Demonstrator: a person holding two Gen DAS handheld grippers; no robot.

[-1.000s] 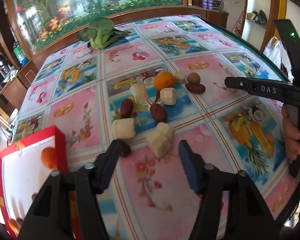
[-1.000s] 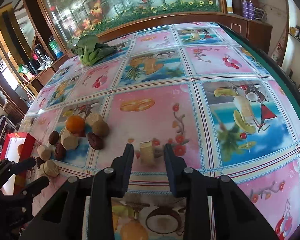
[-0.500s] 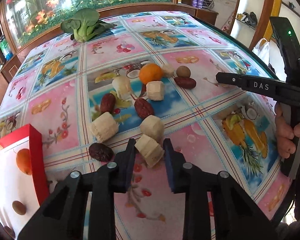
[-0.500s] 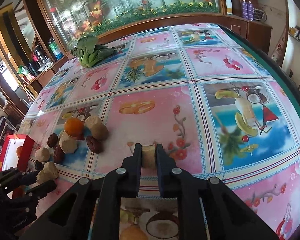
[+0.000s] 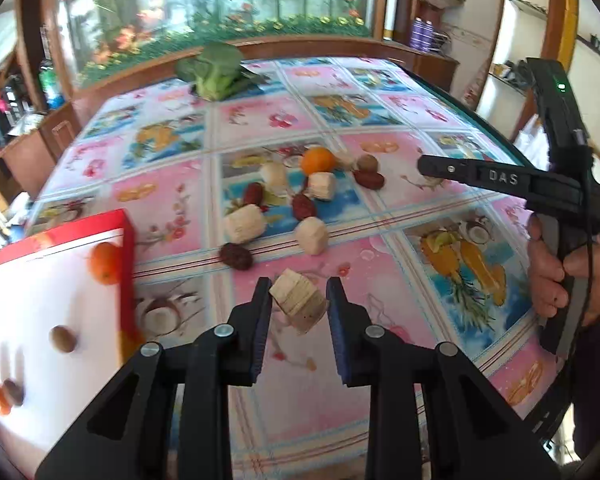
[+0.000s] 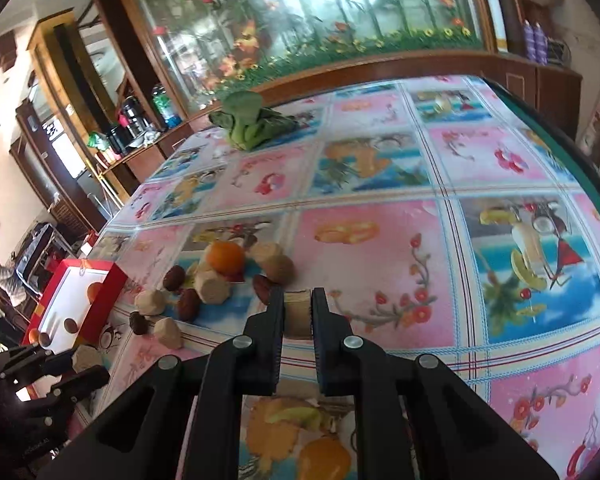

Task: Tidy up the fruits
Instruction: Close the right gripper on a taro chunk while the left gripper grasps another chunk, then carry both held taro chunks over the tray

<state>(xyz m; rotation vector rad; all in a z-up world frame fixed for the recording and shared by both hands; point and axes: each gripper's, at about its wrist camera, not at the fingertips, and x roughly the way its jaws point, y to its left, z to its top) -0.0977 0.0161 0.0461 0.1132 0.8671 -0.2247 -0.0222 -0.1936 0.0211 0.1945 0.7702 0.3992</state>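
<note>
Closure has been completed on both sides since a second ago. Seen from the left wrist, a pale cut chunk (image 5: pixel 299 303) is now clenched by the left gripper (image 5: pixel 298 300) and raised off the counter (image 5: pixel 380 288), near the red box (image 5: pixel 128 240). Seen from the right wrist, a smaller chunk (image 6: pixel 298 314) is pinched by the right gripper (image 6: pixel 298 312); two pieces can be judged ready for boxing.

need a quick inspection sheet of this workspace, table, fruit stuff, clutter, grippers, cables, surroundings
surface: table under a fruit-print cloth
job's things: orange, dates and pale chunks loose mid-table; red box already holds an orange and small brown fruits
clutter: leafy greens at the far edge
grippers: left gripper shut on a pale chunk; right gripper shut on a beige piece
cables: black cable by the right hand
surroundings: floral glass panel, wooden shelves
</note>
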